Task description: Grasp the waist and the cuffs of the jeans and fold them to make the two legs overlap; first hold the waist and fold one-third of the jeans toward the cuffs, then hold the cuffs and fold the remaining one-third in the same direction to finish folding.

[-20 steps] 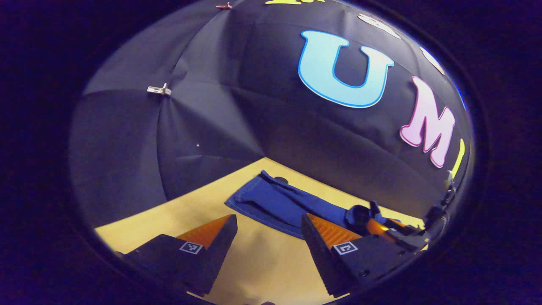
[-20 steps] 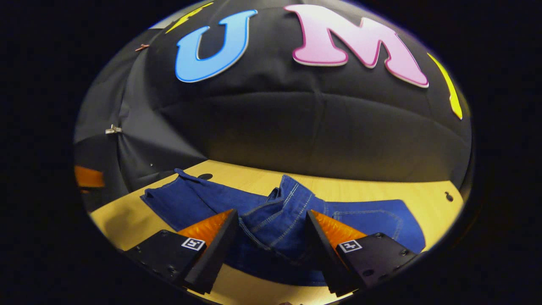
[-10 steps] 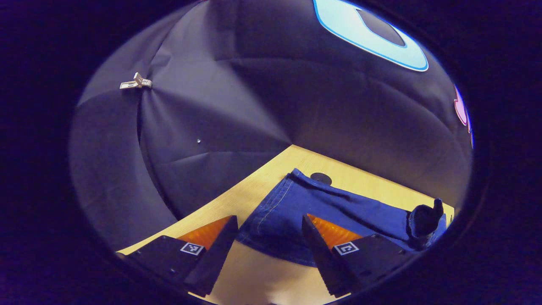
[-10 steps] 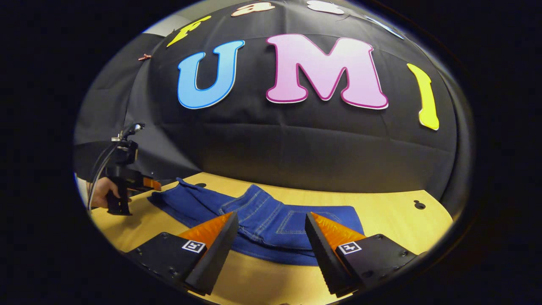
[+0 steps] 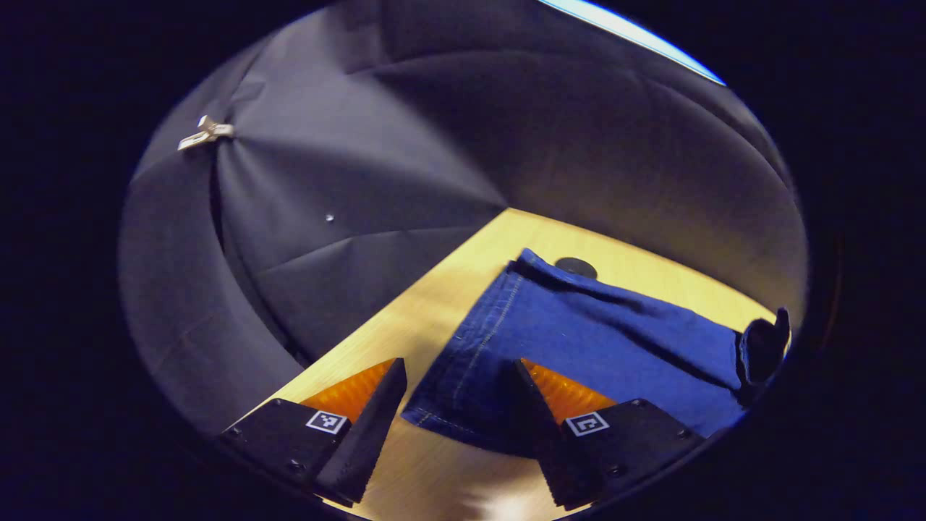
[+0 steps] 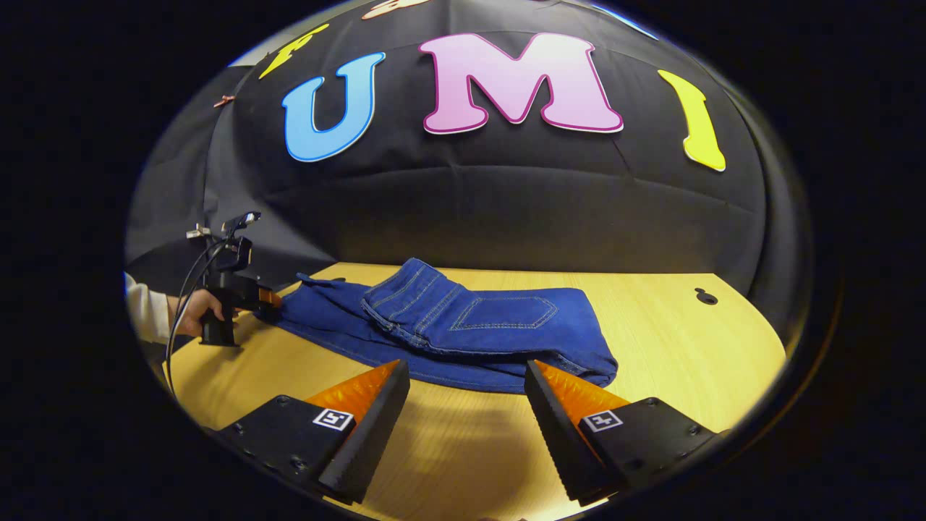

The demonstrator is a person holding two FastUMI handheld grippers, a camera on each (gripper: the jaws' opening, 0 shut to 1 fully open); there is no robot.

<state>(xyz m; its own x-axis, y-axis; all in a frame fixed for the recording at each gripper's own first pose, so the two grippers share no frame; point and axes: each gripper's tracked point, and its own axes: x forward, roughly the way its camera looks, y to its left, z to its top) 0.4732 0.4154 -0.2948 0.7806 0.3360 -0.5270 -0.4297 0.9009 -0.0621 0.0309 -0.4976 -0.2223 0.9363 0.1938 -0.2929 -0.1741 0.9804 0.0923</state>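
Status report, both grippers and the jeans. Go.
Left gripper open, at the cuffs. Right gripper open, short of the jeans. Waist third folded over, cuff fold not yet done. Nothing in the way.

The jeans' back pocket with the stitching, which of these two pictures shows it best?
The right gripper view: the back pocket lies face up on the folded jeans, its stitched outline plain. The left gripper view looks along the cuff end, with plain denim and a hem seam.
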